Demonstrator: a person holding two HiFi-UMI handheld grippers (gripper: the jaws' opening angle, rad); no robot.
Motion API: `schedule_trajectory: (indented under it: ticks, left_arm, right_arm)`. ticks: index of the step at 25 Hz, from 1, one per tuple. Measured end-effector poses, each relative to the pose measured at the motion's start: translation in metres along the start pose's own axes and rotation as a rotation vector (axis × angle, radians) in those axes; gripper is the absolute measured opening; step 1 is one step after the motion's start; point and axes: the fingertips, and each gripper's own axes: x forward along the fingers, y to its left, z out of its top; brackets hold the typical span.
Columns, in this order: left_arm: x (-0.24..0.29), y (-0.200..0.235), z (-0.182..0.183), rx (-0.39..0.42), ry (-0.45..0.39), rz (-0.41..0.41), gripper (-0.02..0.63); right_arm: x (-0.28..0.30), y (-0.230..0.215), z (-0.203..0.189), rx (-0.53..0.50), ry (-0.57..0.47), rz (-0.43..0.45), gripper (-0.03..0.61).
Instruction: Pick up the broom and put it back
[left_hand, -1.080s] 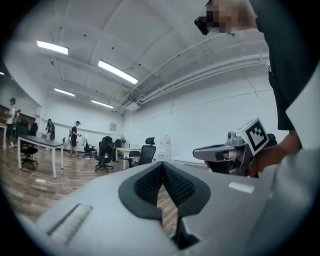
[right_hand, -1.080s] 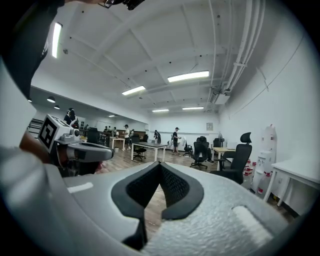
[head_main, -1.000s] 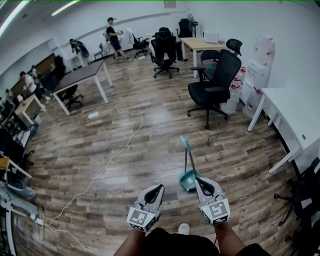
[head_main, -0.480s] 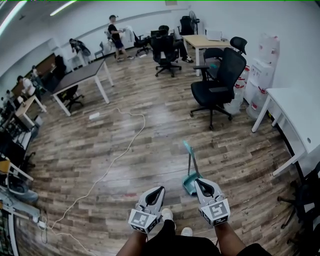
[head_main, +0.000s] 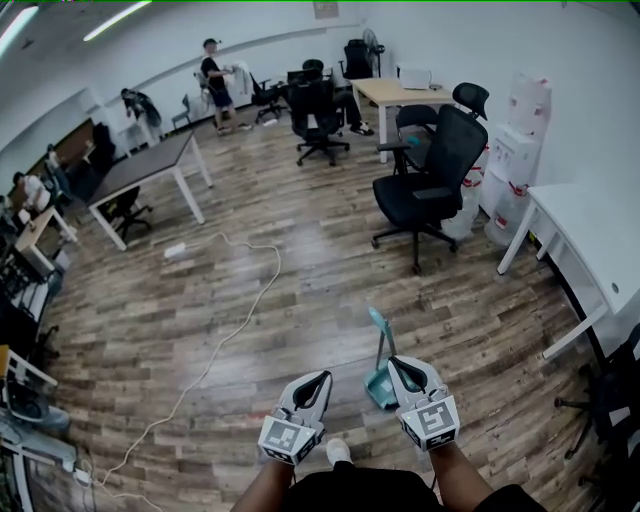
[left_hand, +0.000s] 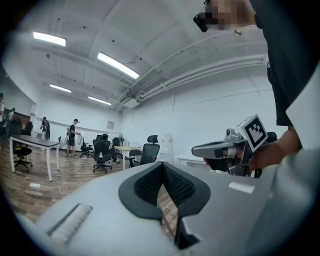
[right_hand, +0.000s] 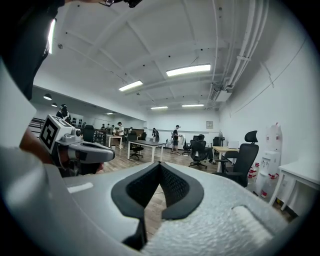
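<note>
Broom (head_main: 379, 350) stands nearer; left claw (head_main: 321, 378) and right claw (head_main: 396, 364) both closed, empty; chair (head_main: 428, 180) beyond.

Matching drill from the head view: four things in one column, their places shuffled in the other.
Things:
1 teal dustpan
2 black office chair
3 white cable
4 white table

Places:
a snaking across the floor, left half
b far right edge of the view
c upright on the floor just ahead of the right gripper
d mid-room, right of centre

Pairs: 1-c, 2-d, 3-a, 4-b
</note>
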Motion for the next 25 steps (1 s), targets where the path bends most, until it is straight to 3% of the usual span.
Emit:
schedule_trajectory:
  ticks: [10,16,19,25]
  left_arm:
    - [0.009,0.05,-0.012,-0.002,0.018,-0.044,0.018]
    - [0.019,0.056,-0.02,-0.01,0.024,-0.062,0.018]
    - [0.028,0.055,-0.018,-0.013,0.026,-0.071,0.018]
    - [0.047,0.056,-0.029,-0.035,0.057,-0.044,0.018]
  right_arm:
    - [0.047,0.008,-0.006,0.036,0.029,-0.034,0.003]
    - [0.056,0.004,-0.019,0.039,0.056,-0.046,0.003]
    - [0.06,-0.004,-0.021,0.088,0.062,-0.05,0.003]
    - [0.069,-0.024,-0.019,0.105,0.072,-0.03,0.003]
